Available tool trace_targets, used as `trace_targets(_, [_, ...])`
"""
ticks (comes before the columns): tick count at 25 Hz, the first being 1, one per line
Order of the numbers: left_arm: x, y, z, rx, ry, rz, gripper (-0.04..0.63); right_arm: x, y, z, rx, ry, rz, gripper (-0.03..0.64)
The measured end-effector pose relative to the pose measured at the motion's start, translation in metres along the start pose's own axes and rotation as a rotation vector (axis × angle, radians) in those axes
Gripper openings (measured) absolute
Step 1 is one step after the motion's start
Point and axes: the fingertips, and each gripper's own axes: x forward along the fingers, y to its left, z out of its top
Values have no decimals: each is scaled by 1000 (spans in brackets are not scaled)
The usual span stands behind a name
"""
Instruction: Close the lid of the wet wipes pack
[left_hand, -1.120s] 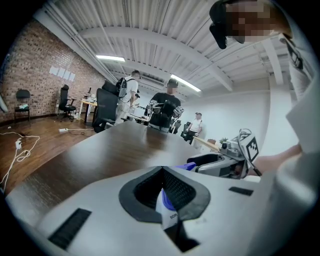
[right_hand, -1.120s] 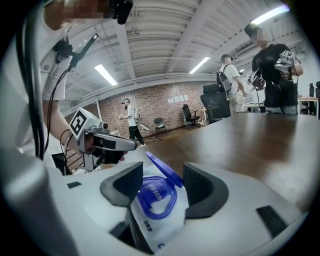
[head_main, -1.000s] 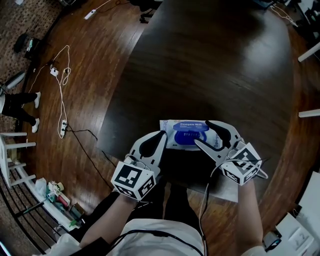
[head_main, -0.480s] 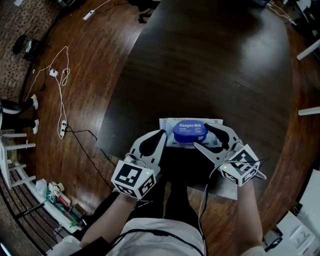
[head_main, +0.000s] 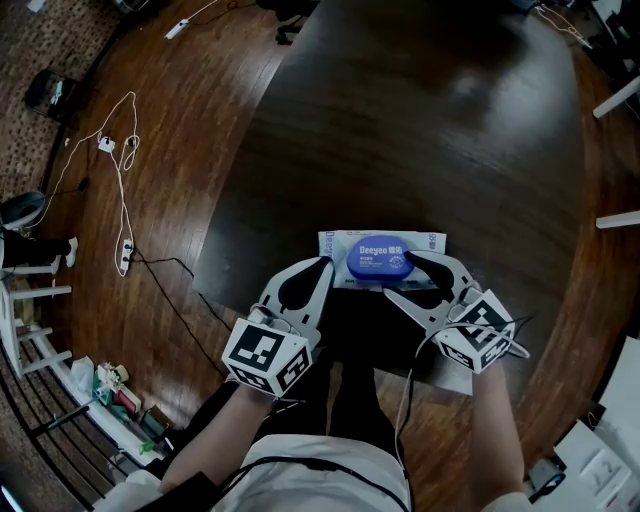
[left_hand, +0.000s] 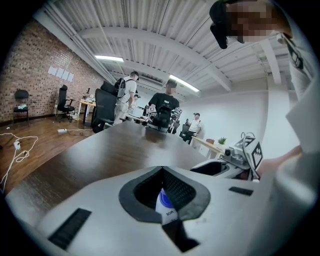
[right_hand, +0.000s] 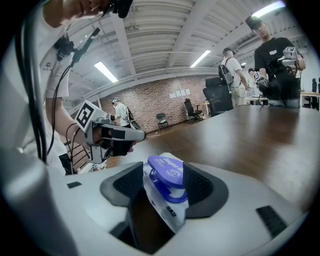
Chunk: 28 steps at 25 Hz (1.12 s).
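The white wet wipes pack (head_main: 432, 243) lies on the dark table (head_main: 420, 120) near its front edge. Its blue lid (head_main: 380, 258) shows its printed top. In the right gripper view the lid (right_hand: 167, 170) stands tilted up over its blue ring. My right gripper (head_main: 400, 274) is open, one jaw on each side of the lid (right_hand: 165, 182). My left gripper (head_main: 325, 265) is shut, tip at the pack's left edge. Through the hole between its pads (left_hand: 177, 187) a strip of the pack (left_hand: 165, 207) shows. Whether the tips pinch the pack I cannot tell.
The table's near edge (head_main: 300, 300) runs just under both grippers, with wood floor (head_main: 170, 150) to the left. White cables and a power strip (head_main: 125, 255) lie on that floor. People and office chairs (left_hand: 150, 107) stand past the table's far end.
The blue lid has swung over from lying open to showing its printed top, and sits a little farther from me. My right gripper followed it forward. The left gripper stayed put.
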Motion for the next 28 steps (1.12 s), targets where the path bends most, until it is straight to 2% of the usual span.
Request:
trace_targets(20, [-1, -6, -7, 3, 9, -12, 2, 11, 25, -11, 2, 44, 50, 236])
trace_targets(28, [3, -6, 0, 12, 4, -27, 2, 22, 27, -21, -34, 146, 53, 236])
